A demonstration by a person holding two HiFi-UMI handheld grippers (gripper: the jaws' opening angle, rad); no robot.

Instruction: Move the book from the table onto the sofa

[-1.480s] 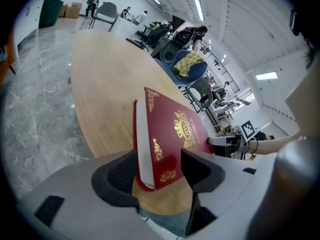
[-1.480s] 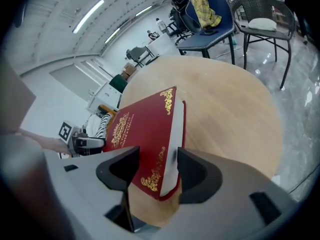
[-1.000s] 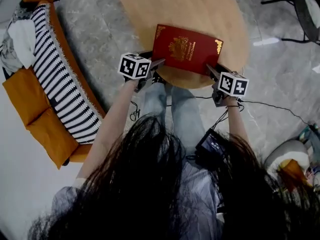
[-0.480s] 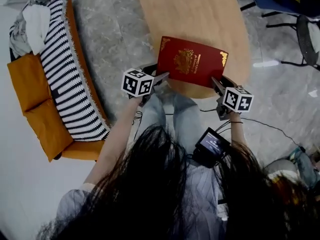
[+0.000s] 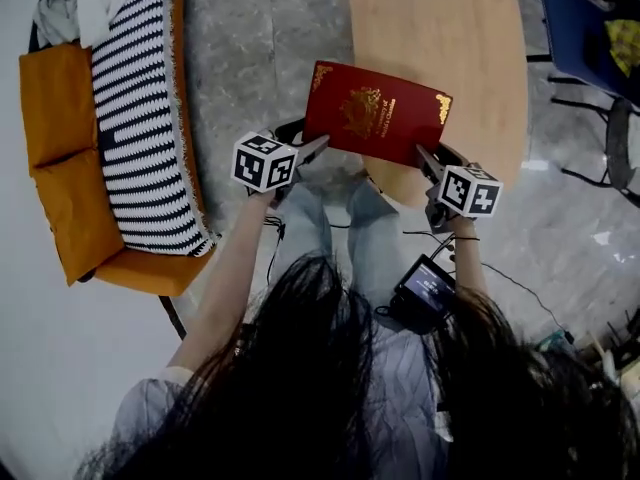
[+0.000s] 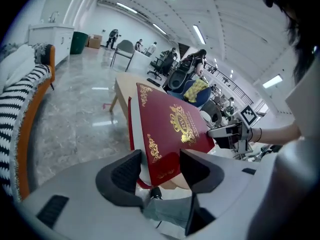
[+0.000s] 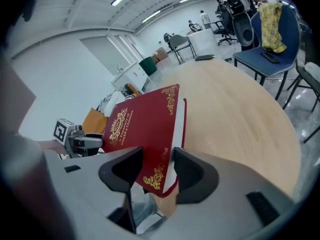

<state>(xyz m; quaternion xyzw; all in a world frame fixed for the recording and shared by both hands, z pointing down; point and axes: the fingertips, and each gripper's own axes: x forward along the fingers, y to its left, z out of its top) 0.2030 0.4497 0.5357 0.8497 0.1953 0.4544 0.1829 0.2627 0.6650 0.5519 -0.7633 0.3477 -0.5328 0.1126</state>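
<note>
While aloft, red gilt-stamped book [image 5: 375, 126].

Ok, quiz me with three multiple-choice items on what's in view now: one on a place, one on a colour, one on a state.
1. In the head view, on which side of the book is the sofa?
A left
B right
C directly beneath it

2. The book's cover is:
A blue
B red with gold ornament
C plain green

3. The book is:
A lying untouched
B clamped by the left gripper and the right gripper, one at each near corner
C clamped by one gripper only

Answers:
1 A, the sofa sits at the picture's left edge.
2 B, both gripper views show red with gold.
3 B, each gripper view shows its jaws pressed on a corner.
</note>
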